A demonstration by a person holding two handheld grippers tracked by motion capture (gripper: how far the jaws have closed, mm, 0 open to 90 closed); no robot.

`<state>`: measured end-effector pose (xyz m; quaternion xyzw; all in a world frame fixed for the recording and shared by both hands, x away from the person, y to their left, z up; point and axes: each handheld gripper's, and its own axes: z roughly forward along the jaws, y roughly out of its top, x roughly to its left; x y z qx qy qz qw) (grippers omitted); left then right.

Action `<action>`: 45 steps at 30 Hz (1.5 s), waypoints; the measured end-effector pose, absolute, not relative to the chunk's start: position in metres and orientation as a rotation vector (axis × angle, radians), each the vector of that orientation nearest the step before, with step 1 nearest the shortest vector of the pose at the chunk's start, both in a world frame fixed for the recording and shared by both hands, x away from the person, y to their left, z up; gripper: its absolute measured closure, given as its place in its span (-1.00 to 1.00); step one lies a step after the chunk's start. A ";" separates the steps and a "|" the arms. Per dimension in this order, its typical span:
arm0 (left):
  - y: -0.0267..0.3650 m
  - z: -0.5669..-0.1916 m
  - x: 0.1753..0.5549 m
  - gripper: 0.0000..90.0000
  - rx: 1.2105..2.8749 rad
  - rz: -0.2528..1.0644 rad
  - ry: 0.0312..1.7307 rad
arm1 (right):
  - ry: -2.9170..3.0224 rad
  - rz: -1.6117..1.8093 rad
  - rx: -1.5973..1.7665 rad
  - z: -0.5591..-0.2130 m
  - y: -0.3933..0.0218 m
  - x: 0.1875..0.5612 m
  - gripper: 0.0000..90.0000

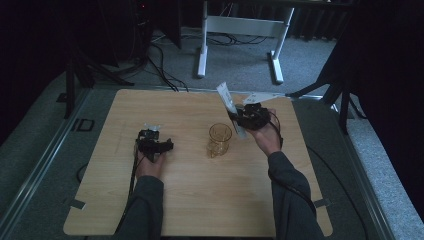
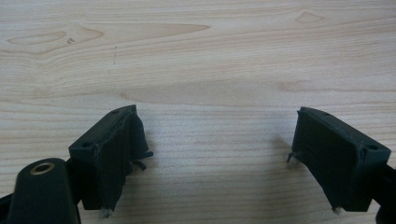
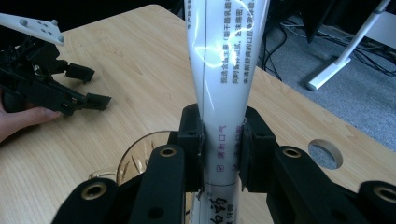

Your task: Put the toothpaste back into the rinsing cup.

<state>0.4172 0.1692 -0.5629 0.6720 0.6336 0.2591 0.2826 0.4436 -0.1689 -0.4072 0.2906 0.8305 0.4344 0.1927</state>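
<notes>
A white tube (image 3: 219,93), printed with dark and purple lettering and flattened wide at its far end, is clamped between the jaws of the right gripper (image 3: 219,154). Just below and beside this gripper an amber glass cup (image 1: 219,139) is seen on the wooden table (image 1: 200,200). Well apart, the left gripper (image 2: 217,154) is held with jaws spread wide over bare wood.

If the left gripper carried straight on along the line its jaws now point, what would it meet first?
Most likely the bare wooden table. The left gripper has its jaws open, with nothing between them or ahead of them except wood grain. How steeply it tilts is hard to judge.
</notes>
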 end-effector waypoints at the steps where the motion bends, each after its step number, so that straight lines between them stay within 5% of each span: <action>1: 0.169 -0.563 0.417 -0.66 1.800 0.694 1.696 | 2.329 1.222 0.814 -0.407 -0.168 0.444 0.65; 45: 0.170 -0.563 0.416 -0.66 1.805 0.689 1.689 | 2.290 1.298 0.832 -0.407 -0.131 0.449 0.65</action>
